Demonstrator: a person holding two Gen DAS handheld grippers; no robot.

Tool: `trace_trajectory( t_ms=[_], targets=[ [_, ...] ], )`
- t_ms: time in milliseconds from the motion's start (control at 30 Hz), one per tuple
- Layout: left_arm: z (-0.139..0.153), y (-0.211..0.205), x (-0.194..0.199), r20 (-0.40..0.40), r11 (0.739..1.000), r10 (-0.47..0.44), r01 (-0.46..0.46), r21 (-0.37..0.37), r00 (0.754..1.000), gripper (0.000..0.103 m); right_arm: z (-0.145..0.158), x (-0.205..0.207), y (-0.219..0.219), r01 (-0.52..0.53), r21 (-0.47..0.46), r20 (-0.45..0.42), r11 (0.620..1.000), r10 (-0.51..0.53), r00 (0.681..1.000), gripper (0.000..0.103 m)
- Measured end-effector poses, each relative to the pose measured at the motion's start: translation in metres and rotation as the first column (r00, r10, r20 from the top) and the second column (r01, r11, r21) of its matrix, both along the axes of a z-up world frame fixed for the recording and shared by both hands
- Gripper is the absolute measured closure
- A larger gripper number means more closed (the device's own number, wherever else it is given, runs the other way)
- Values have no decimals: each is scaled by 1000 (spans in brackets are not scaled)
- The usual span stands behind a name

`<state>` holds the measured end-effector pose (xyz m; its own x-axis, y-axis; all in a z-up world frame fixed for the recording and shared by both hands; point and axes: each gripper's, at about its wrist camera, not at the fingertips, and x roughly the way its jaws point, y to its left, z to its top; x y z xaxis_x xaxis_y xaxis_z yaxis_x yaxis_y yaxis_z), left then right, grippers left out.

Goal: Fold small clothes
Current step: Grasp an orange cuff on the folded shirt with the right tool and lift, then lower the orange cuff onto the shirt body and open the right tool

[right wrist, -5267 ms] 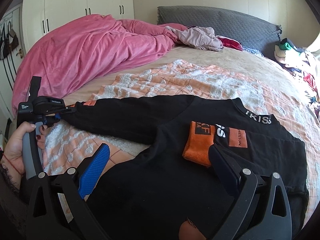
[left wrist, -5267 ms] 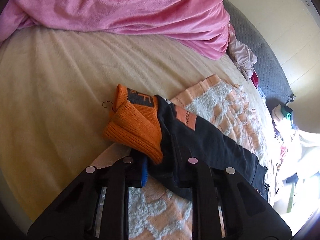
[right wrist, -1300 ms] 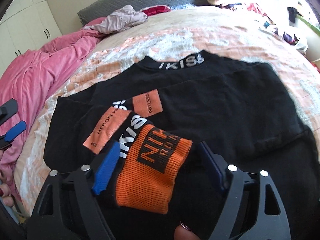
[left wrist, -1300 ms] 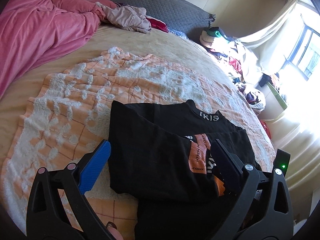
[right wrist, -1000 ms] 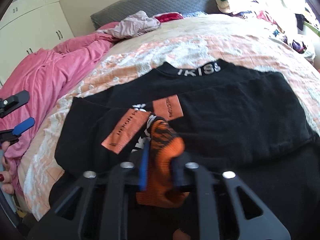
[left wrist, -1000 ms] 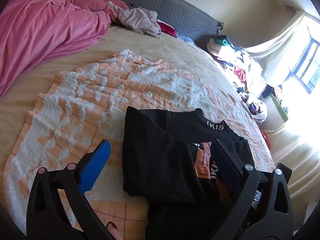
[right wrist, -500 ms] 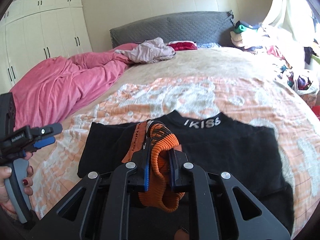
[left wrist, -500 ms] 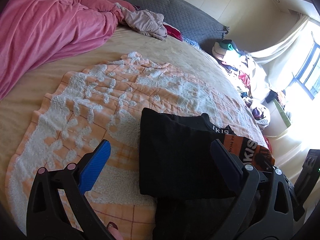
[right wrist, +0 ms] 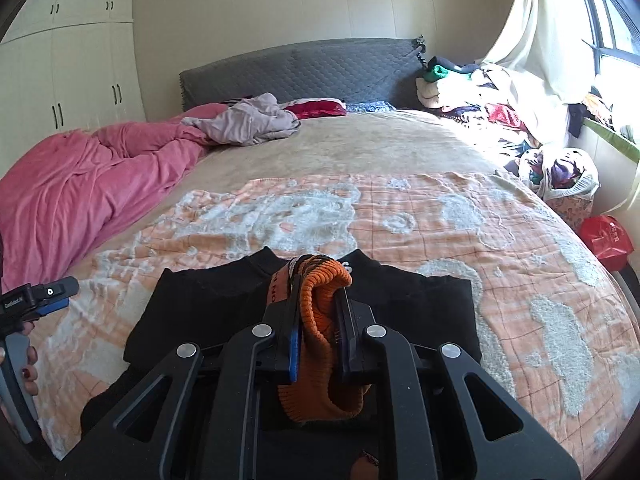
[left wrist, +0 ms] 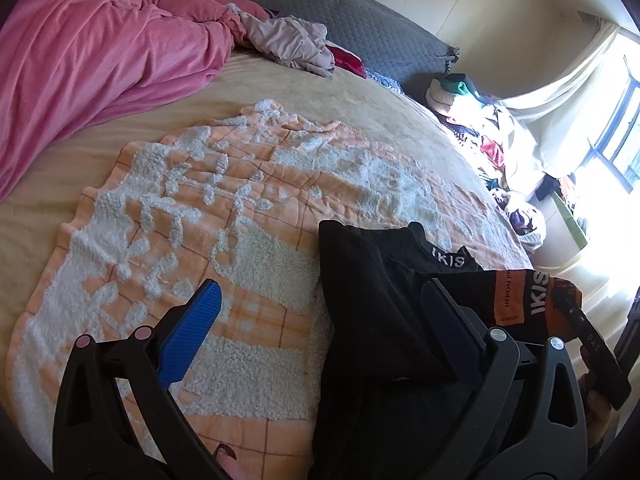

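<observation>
**Right gripper clamped on the orange cuff, left gripper spread over the blanket**

On my far left I see the pink duvet heaped along the left side of the bed, with white wardrobe doors on the wall behind it. Near the left edge of the right wrist view, a hand with dark red nails holds the handle of my left gripper. In its own view that gripper's jaws stand wide apart with nothing between the pads: the blue pad hangs over the peach and white blanket, the dark one over the left part of the black garment.

The black sweater lies on the near part of the blanket, its collar with white lettering facing the far side. Its body looks folded over, with a straight left edge.

At the middle, my right gripper is clenched on the orange knitted cuff of the sweater's sleeve. The cuff bulges above the fingertips and droops below them, raised clear of the sweater's body. From the left wrist view, the sleeve stretches to the right, showing an orange patch and white letters.

Farther off, a crumpled pale garment and something red lie against the grey headboard. On the far right, a heap of clothes sits under a cream curtain.
</observation>
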<state>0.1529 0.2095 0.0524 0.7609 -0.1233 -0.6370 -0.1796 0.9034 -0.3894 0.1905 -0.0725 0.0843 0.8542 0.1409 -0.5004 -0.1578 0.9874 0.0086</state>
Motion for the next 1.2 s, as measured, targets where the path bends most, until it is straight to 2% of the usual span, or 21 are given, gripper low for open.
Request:
trace_trajectory(
  t_ms=[333, 633, 700, 767, 833, 900, 1100, 1200],
  targets=[
    [-9, -30, 17, -1, 998, -47, 47, 37, 999, 10, -9, -1, -26, 54, 13, -7, 998, -54, 999, 90],
    [-13, -42, 30, 19, 999, -53, 53, 6, 998, 12, -13, 1, -32, 62, 9, -15, 998, -62, 998, 90],
    [-15, -41, 31, 24, 999, -32, 32, -14, 999, 17, -14, 2, -36, 69, 9, -19, 998, -68, 997, 90],
    [-18, -41, 33, 20, 998, -35, 36, -47, 999, 17, -15, 3, -39, 77, 11, -24, 997, -77, 997, 90],
    [-19, -44, 34, 17, 999, -40, 41, -31, 999, 18, -16, 4, -42, 84, 12, -26, 996, -84, 996, 90],
    [-19, -48, 36, 19, 999, -50, 50, -18, 999, 27, -19, 5, -45, 94, 8, -31, 996, -94, 995, 90],
    [-24, -64, 42, 12, 994, -112, 112, -21, 994, 43, -27, 9, -49, 111, 9, -54, 994, -110, 992, 90],
    [-26, -73, 45, 8, 990, -142, 142, -15, 990, 46, -29, 9, -50, 116, 8, -57, 993, -115, 992, 90]
  ],
)
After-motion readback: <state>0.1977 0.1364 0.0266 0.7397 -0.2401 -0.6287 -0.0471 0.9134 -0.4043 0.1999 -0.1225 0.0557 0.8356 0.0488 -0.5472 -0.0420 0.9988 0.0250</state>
